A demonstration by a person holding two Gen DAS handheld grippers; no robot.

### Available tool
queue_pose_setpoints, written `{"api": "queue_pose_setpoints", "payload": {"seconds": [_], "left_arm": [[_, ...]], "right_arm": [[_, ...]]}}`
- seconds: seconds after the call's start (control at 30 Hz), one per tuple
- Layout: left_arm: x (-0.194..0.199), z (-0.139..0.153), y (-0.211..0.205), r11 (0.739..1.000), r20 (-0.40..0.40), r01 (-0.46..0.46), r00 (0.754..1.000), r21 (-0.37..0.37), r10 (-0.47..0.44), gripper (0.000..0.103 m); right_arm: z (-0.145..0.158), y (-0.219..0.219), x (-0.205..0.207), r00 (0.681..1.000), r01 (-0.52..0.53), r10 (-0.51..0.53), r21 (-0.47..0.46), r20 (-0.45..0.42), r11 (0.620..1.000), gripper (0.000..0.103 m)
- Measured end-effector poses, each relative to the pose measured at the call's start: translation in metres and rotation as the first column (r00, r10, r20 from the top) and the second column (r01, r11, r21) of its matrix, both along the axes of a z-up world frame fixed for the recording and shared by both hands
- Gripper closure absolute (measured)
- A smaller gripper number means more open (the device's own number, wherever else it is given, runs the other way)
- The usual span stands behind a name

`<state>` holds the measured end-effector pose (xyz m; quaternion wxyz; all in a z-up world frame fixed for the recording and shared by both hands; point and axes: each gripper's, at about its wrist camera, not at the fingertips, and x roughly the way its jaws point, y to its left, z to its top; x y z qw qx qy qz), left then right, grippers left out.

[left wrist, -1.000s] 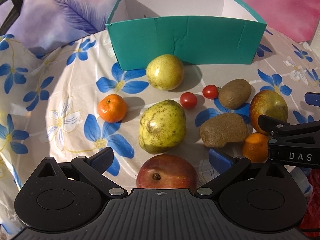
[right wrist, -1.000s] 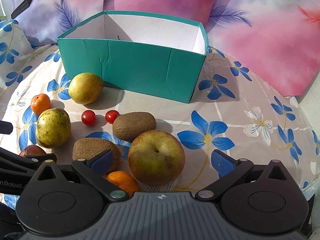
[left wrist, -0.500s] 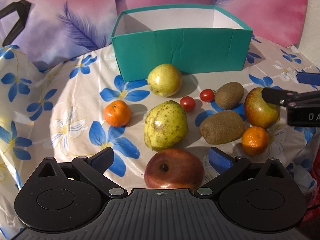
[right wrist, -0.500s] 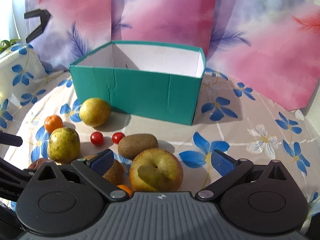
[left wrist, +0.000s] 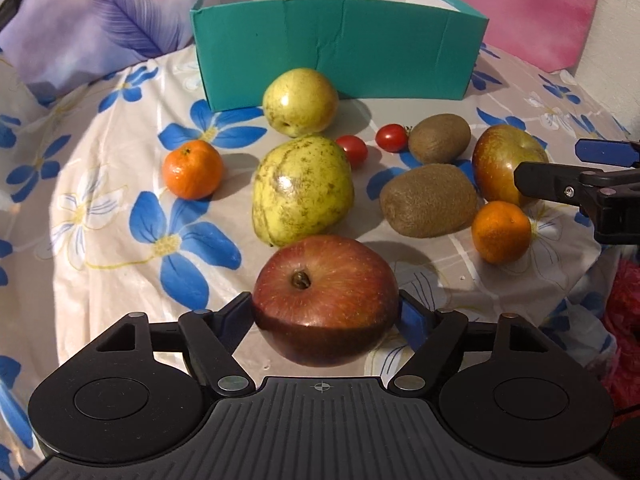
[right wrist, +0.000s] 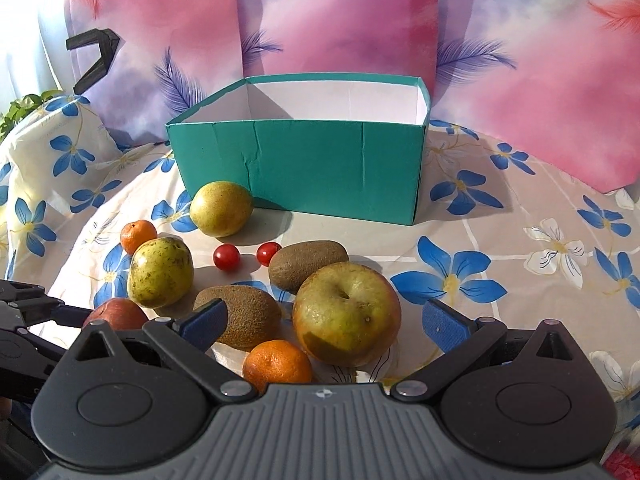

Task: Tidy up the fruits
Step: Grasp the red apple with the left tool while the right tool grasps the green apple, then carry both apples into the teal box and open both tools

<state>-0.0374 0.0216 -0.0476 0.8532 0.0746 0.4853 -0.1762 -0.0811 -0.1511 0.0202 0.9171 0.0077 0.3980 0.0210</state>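
My left gripper (left wrist: 326,312) has its jaws clamped on the red apple (left wrist: 325,298) at the desk's near edge, ready for the box (left wrist: 340,44) at the far edge. My right gripper (right wrist: 324,320) hangs with jaws spread above the green apple (right wrist: 346,314).
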Motion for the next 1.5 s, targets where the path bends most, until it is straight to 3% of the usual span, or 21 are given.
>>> {"api": "queue_pose_setpoints", "payload": {"seconds": [0.23, 0.53, 0.8, 0.93, 1.07, 1.27, 1.43, 1.5], "left_arm": [[0.005, -0.008, -0.004, 0.996, 0.032, 0.080, 0.996, 0.026, -0.081, 0.025], [0.009, 0.015, 0.022, 0.995, 0.069, 0.096, 0.993, -0.024, -0.094, 0.026], [0.030, 0.040, 0.024, 0.996, 0.116, 0.056, 0.992, -0.065, -0.048, 0.026], [0.039, 0.051, 0.010, 0.997, 0.120, 0.050, 0.992, -0.057, -0.043, 0.026], [0.047, 0.085, -0.002, 0.995, 0.161, 0.050, 0.986, -0.091, -0.034, 0.026], [0.083, 0.143, -0.032, 0.995, 0.338, 0.032, 0.941, -0.094, 0.001, 0.026], [0.139, 0.141, -0.058, 0.996, 0.381, -0.064, 0.921, -0.063, 0.084, 0.026], [0.163, 0.127, -0.067, 0.995, 0.350, -0.089, 0.932, -0.036, 0.096, 0.026]], "right_arm": [[-0.003, 0.004, 0.003, 0.998, 0.053, -0.053, -0.028, -0.020, 0.998, 0.002], [-0.021, 0.010, 0.025, 0.985, 0.140, -0.146, -0.072, -0.093, 0.988, 0.031], [-0.044, 0.008, 0.043, 0.983, 0.115, -0.127, -0.100, -0.133, 0.988, 0.030], [-0.044, -0.002, 0.045, 0.987, 0.107, -0.111, -0.042, -0.115, 0.993, 0.031], [-0.028, -0.012, 0.038, 0.993, 0.108, -0.108, 0.010, -0.055, 0.994, 0.031], [0.006, -0.025, 0.042, 0.993, 0.104, -0.107, 0.050, 0.050, 0.993, 0.031], [0.025, -0.032, 0.052, 0.987, 0.101, -0.107, 0.056, 0.119, 0.993, 0.031], [0.030, -0.034, 0.057, 0.983, 0.109, -0.116, 0.053, 0.142, 0.993, 0.031]]}}
